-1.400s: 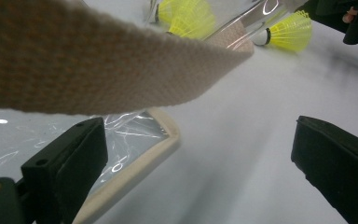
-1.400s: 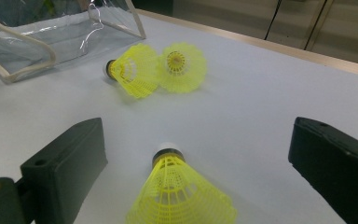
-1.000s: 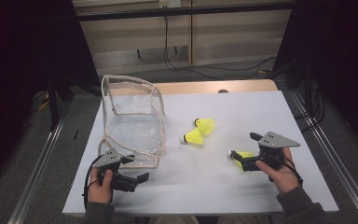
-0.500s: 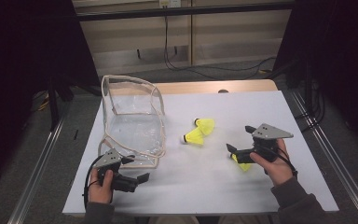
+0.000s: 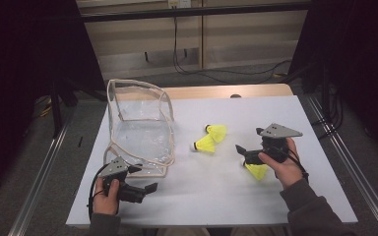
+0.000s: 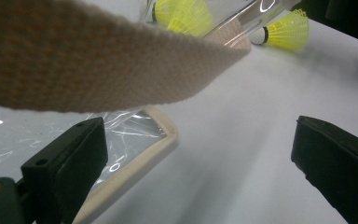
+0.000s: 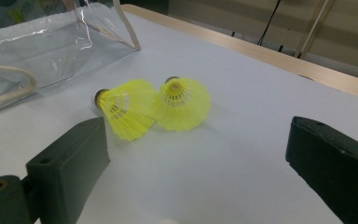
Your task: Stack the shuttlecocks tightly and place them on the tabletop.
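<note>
Right now, both grippers wide open – R gripper (image 5: 242, 153) (empty) over shuttlecock (image 5: 257, 170), L gripper (image 5: 145, 189) by clear bag (image 5: 140, 123)

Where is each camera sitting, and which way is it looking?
High view: above the person's side, looking forward and down at the white table, clear bag, shuttlecocks; both hands and claws show, left claw, right claw.
Left gripper view: rides the left claw, low by the bag's beige strap; its two black jaws show, wide apart.
Right gripper view: rides the right claw, facing two yellow shuttlecocks; jaws apart.
All three share the shuttlecocks and the bag.
</note>
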`<state>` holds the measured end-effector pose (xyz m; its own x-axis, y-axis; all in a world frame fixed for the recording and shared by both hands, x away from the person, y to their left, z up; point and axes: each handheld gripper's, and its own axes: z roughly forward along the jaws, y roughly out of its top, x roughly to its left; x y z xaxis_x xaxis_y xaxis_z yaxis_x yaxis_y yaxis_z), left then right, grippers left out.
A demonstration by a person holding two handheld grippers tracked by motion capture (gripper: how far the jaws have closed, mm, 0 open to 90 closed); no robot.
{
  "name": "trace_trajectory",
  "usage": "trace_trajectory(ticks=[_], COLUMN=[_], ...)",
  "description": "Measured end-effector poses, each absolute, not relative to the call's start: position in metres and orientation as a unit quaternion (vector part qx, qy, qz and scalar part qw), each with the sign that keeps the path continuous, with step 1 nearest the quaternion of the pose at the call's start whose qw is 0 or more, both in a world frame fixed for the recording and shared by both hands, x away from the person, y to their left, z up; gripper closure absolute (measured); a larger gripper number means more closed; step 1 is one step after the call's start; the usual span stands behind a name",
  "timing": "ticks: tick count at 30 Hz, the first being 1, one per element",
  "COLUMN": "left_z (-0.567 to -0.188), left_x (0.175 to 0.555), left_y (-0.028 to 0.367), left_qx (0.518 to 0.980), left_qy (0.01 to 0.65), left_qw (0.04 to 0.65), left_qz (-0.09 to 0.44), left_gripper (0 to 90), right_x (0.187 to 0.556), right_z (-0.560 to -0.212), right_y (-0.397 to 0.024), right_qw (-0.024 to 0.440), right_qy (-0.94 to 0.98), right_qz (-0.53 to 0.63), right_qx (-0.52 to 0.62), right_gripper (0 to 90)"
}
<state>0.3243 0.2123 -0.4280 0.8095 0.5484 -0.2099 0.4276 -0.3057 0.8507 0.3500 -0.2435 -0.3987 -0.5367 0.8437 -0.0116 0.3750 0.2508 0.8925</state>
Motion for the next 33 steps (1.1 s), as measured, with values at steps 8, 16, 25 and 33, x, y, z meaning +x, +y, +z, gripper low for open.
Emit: trace_trajectory(ticks=[8, 16, 25, 33], left_z=[-0.428, -0.427, -0.428, -0.428], left_x=[0.324, 0.323, 0.323, 0.323], left_y=[0.212, 0.212, 0.212, 0.211], left_qx=[0.804, 0.806, 0.805, 0.807], left_qy=[0.302, 0.302, 0.301, 0.3], left_qw=[0.508, 0.507, 0.507, 0.506], left_qz=[0.06, 0.06, 0.059, 0.057], left_gripper=[3.7, 3.7, 3.7, 3.7], right_x=[0.359, 0.367, 0.378, 0.386], right_z=[-0.394, -0.386, -0.384, -0.386], right_y=[-0.236, -0.228, -0.225, -0.218], right_qw=[0.25, 0.249, 0.248, 0.241], right_qy=[0.752, 0.757, 0.759, 0.762], right_qz=[0.455, 0.451, 0.443, 0.438], right_qx=[0.407, 0.402, 0.406, 0.411], right_gripper=[5.1, 4.9, 4.9, 4.5])
